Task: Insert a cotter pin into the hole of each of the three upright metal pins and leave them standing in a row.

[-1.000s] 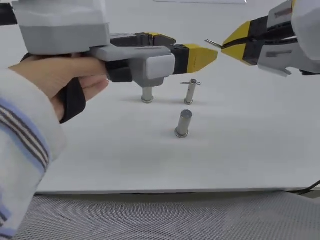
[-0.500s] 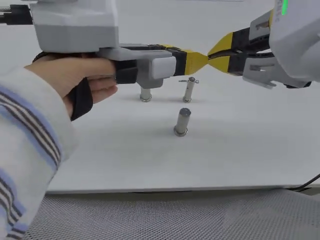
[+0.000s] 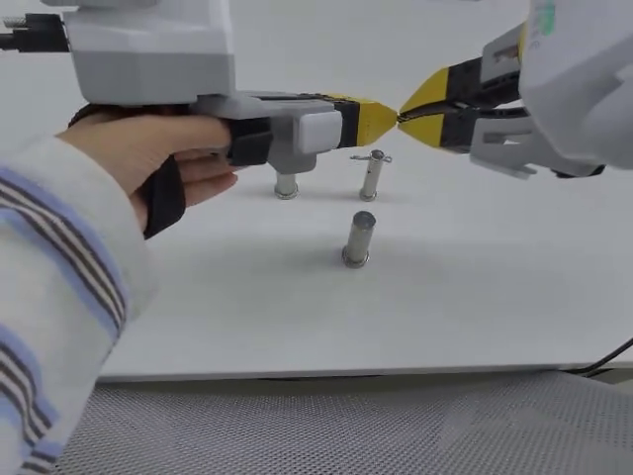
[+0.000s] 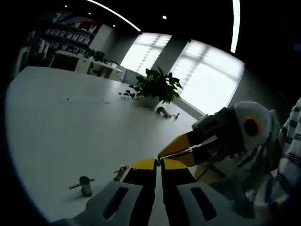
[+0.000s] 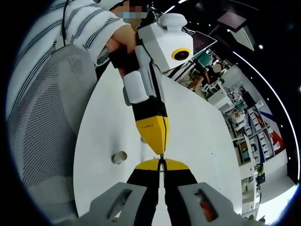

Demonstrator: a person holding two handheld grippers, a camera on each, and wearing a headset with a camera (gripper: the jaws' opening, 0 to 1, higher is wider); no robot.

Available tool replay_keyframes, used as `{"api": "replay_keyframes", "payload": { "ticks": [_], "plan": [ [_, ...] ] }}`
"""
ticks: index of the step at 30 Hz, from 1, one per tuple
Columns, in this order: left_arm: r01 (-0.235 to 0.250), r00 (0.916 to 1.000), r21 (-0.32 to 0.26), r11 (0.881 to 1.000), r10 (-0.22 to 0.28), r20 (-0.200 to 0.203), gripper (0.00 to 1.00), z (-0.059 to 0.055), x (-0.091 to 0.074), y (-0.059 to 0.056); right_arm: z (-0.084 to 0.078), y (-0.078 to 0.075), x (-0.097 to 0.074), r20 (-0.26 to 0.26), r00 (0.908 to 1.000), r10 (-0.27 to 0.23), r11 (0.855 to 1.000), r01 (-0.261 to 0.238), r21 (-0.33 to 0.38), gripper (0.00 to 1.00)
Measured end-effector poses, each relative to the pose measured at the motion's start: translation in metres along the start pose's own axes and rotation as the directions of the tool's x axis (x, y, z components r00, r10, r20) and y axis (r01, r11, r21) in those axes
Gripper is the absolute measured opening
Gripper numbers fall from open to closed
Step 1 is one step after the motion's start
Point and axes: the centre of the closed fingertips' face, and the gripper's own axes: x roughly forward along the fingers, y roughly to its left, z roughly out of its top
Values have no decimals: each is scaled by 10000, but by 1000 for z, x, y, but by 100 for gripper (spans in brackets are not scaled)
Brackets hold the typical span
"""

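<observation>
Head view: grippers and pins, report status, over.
Left gripper and right gripper shut, tips meeting on a cotter pin above the table. Back-right pin pinned; front pin bare; back-left pin's top hidden behind left gripper.

A white surface (image 3: 297, 317) spans the middle of the head view, with its front edge running across the lower frame. Three metal pins stand upright on it near the centre. A left pin (image 3: 286, 186) and a right pin (image 3: 372, 178) stand side by side, the right one with a cotter pin (image 3: 371, 156) crosswise through its top. A front pin (image 3: 358, 240) stands below them, apart.
</observation>
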Motion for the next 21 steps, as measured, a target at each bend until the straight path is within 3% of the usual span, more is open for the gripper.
{"api": "replay_keyframes", "payload": {
  "ticks": [6,9,14,21],
  "plan": [
    [140,9998,7,9999,-140,-124,0,-3,-2,-1,2,4,1,62,10000,76,10000,-76,9,0],
    [58,10000,-413,9991,-61,-64,0,-3,-2,0,2,3,1,67,10000,43,10000,-43,-3,0],
    [-15,10000,-309,9995,15,12,0,-1,-2,-1,2,2,1,166,9998,65,9999,-67,132,0],
    [61,10000,-385,9992,-62,-20,0,-1,-4,-3,5,3,-1,681,9976,140,9981,-180,586,0]
  ]
}}
